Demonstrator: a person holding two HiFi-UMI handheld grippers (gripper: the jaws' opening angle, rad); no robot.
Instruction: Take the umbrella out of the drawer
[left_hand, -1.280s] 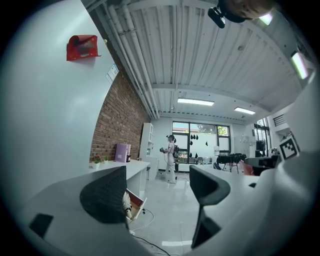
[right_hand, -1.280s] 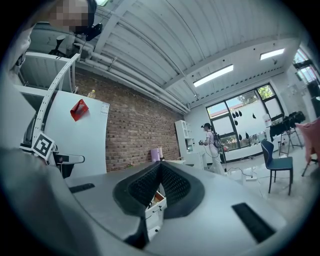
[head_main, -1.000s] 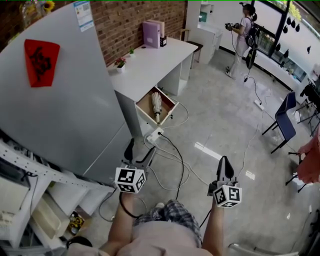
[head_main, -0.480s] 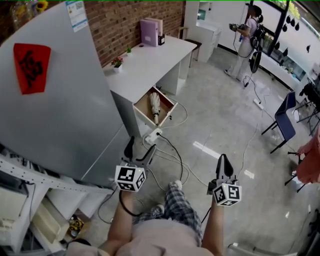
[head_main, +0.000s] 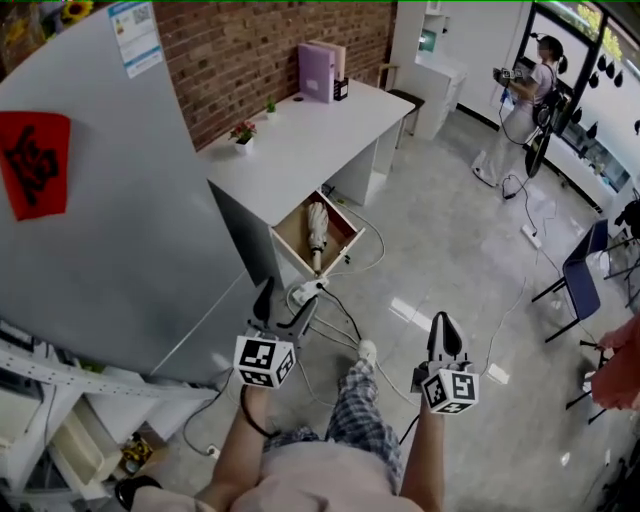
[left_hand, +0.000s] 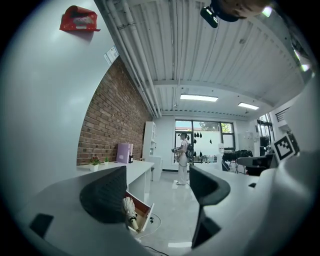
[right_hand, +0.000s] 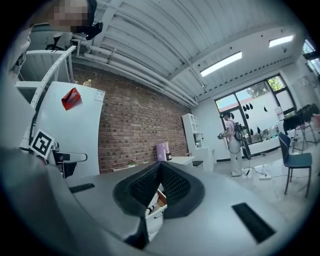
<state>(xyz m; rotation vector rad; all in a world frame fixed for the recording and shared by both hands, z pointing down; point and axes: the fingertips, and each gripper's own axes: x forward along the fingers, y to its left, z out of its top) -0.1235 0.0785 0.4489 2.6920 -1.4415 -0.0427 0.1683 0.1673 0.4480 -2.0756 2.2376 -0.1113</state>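
Head view: the umbrella (head_main: 317, 230) is lying folded in the open drawer (head_main: 346, 222) that sticks out from under the white desk (head_main: 300, 140), long way along the drawer. Both grippers are well short of it, with a tangle of cables (head_main: 345, 310) on the floor in between. The left gripper (head_main: 288, 297) is wide open, the right gripper (head_main: 444, 325) looks pinched together. Both forearms are held out in front at about waist level, side by side and roughly level, jaws pointing forward towards the desk.

Left gripper view: jaws spread wide with nothing between them, just the room beyond. You can see the umbrella (left_hand: 130, 212) past the left jaw, resting in the drawer (left_hand: 144, 214), pale and bundled up.

Right gripper view: jaws are closed against each other, holding nothing. The drawer (right_hand: 156, 216) peeks out just below the tips, and a pale bit there is probably the umbrella, too small to be sure.

My take on handling: it's a compact folding one, so light, with soft fabric over a stiff core. The fabric might slide or bunch under the pads, so I'd clamp across the middle of the bundle, or on the handle end if it's reachable. The open left gripper looks better set for that, but first it needs to get closer and tip down into the drawer
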